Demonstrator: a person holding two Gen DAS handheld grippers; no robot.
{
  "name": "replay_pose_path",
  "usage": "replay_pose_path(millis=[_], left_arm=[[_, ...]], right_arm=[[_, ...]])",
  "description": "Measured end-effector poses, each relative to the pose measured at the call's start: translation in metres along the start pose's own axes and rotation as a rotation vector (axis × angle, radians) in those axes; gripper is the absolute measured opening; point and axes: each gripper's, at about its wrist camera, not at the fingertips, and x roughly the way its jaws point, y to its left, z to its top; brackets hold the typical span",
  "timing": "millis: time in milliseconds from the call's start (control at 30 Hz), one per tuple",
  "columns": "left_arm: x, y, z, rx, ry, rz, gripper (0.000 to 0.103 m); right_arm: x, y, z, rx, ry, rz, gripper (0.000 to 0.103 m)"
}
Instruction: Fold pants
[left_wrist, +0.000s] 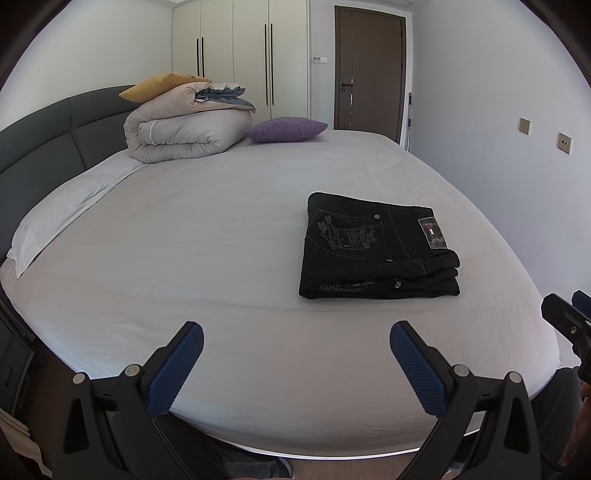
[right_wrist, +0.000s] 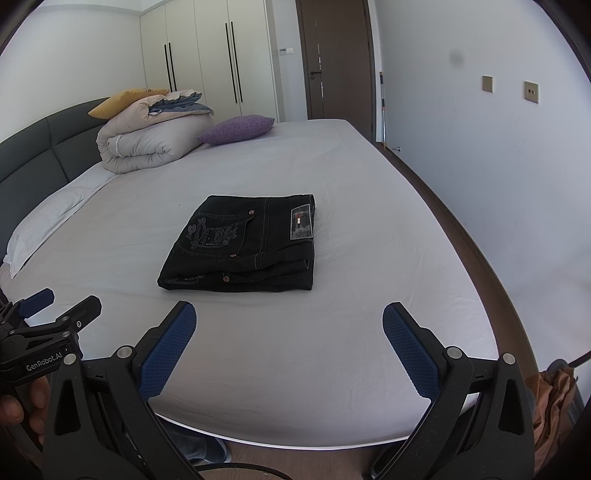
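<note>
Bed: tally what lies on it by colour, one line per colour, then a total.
Black: 1, pants
Purple: 1, cushion
Yellow: 1, cushion
Beige: 1, duvet
White: 1, pillow
Total: 5

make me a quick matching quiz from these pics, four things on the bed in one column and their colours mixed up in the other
Things:
1. folded pants
2. cushion beside the rolled duvet
3. cushion on top of the duvet
4. rolled duvet

Colours:
A. purple
B. beige
C. black
D. mustard yellow

Pairs: 1-C, 2-A, 3-D, 4-B
</note>
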Motion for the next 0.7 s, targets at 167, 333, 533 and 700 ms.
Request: replay_pose_path(millis=[167,333,533,700], left_arm=[[0.0004,0.0008,0.0006,-0.001,0.000,-0.001,0.103],[0.0000,-0.0001,-0.0009,-0.001,0.000,-0.002,0.103],[0.0004,0.0008,-0.0003,-0.002,0.001,-0.001,0.103],[0.0005,0.0001,-0.0024,-0.004,0.003,-0.002,0.103]], right_arm=[[-0.0005,-0.0007,0.0006,0.000,0.000,0.001,0.103],[0.0004,0.0008,-0.0028,-0.001,0.001,0.003,0.103],[0.0004,0.0005,-0.0024,-0.001,0.002,0.004,0.103],[0.0004,0.0003,-0.0025,-0.001,0.004,0.004,0.103]])
